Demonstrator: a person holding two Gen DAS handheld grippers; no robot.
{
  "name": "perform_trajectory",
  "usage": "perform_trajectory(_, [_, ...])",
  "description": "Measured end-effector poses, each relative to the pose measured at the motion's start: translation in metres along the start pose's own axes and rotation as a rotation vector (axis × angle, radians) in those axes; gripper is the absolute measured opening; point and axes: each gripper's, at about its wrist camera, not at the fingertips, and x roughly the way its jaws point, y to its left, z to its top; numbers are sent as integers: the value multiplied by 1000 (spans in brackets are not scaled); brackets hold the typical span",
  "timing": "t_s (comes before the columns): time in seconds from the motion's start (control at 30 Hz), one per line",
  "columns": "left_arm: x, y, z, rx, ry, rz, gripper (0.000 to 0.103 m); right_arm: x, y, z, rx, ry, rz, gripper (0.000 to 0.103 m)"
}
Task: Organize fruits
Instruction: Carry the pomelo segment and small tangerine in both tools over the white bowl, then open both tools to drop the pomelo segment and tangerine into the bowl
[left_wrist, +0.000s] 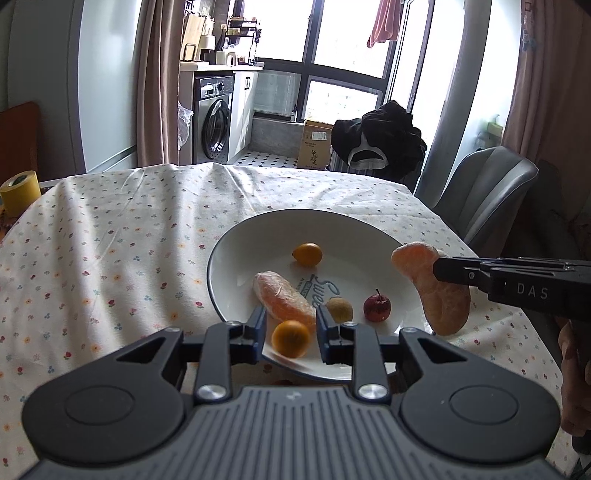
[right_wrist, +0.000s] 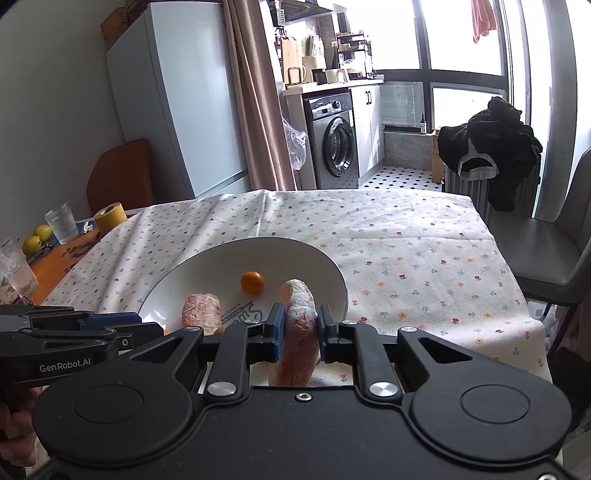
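A white plate (left_wrist: 236, 243) sits on the flowered tablecloth. It holds a kumquat (left_wrist: 307, 254), a peeled orange segment (left_wrist: 282, 295), a small yellow-brown fruit (left_wrist: 339, 309) and a small red fruit (left_wrist: 376, 305). My left gripper (left_wrist: 291, 314) is open over the plate's near rim. A second, slightly blurred kumquat (left_wrist: 290, 338) sits between its fingers with a gap on each side. My right gripper (right_wrist: 298, 317) is shut on another peeled orange segment (right_wrist: 297, 325). In the left wrist view this segment (left_wrist: 432, 288) hangs above the plate's right rim.
A yellow tape roll (right_wrist: 109, 218), a glass (right_wrist: 62, 221) and two yellow fruits (right_wrist: 37, 238) stand off the cloth at the far left. A grey chair (right_wrist: 554, 251) is at the table's right edge. Tablecloth (left_wrist: 110, 240) stretches left of and behind the plate.
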Motion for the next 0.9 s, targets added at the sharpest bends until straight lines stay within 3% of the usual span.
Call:
perform_trajectory(0.37, [-2, 13, 5, -32, -1, 32, 42, 21, 1, 10, -6, 2, 16, 17])
perform_trajectory(0.73, [-6, 26, 7, -53, -1, 75, 50, 31, 11, 18, -6, -22, 50, 17])
perform_trajectory(0.77, [-6, 27, 7, -58, -3, 78, 53, 29, 11, 19, 0, -30, 62, 19])
perform_trajectory(0.83, [-6, 28, 7, -65, -6, 88, 59, 27, 9, 21, 24, -30, 83, 37])
perform_trajectory(0.87, [-6, 28, 7, -69, -8, 93, 63, 25, 8, 21, 28, -39, 85, 52])
perform_trajectory(0.9, [-6, 28, 6, -72, -9, 95, 65, 22, 7, 21, 28, -51, 78, 57])
